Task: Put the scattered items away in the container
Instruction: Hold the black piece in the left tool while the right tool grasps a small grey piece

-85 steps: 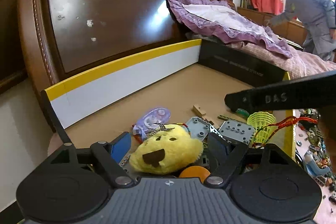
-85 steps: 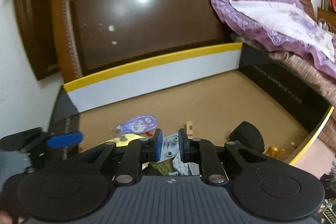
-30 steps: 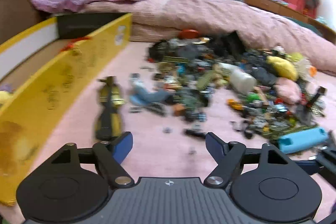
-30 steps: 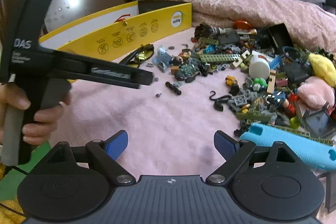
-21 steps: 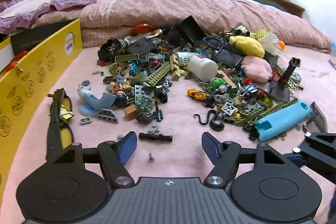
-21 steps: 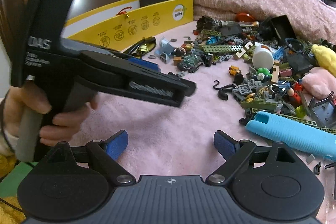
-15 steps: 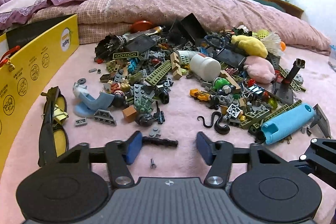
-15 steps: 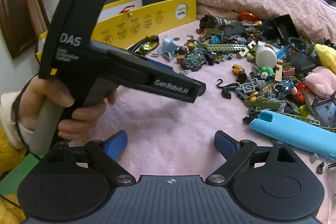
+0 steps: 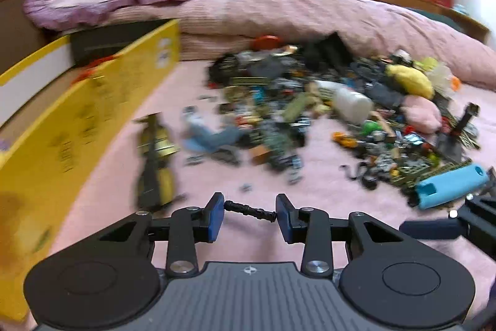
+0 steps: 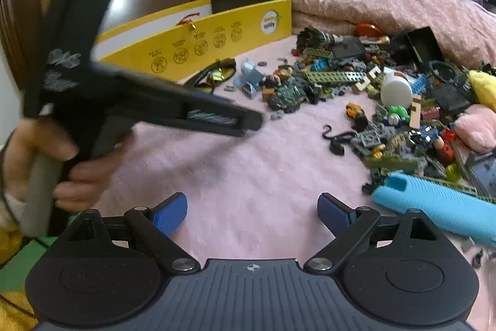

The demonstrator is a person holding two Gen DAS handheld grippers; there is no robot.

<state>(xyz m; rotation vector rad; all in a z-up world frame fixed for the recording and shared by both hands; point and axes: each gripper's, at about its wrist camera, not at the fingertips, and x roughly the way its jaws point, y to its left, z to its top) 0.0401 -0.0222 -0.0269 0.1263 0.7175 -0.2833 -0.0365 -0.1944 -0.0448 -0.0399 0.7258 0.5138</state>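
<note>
Spanning the left gripper (image 9: 249, 213) pads lengthwise, thin black plastic rod (image 9: 249, 210) is pinched; yellow cardboard box (image 9: 93, 101) sits frame-left. Right gripper (image 10: 251, 211) gapes wide, holding nothing.

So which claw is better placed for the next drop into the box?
Left. The left claw is shut on a small black rod, with the yellow box close on its left side. The right claw is open and empty over the pink blanket.
</note>
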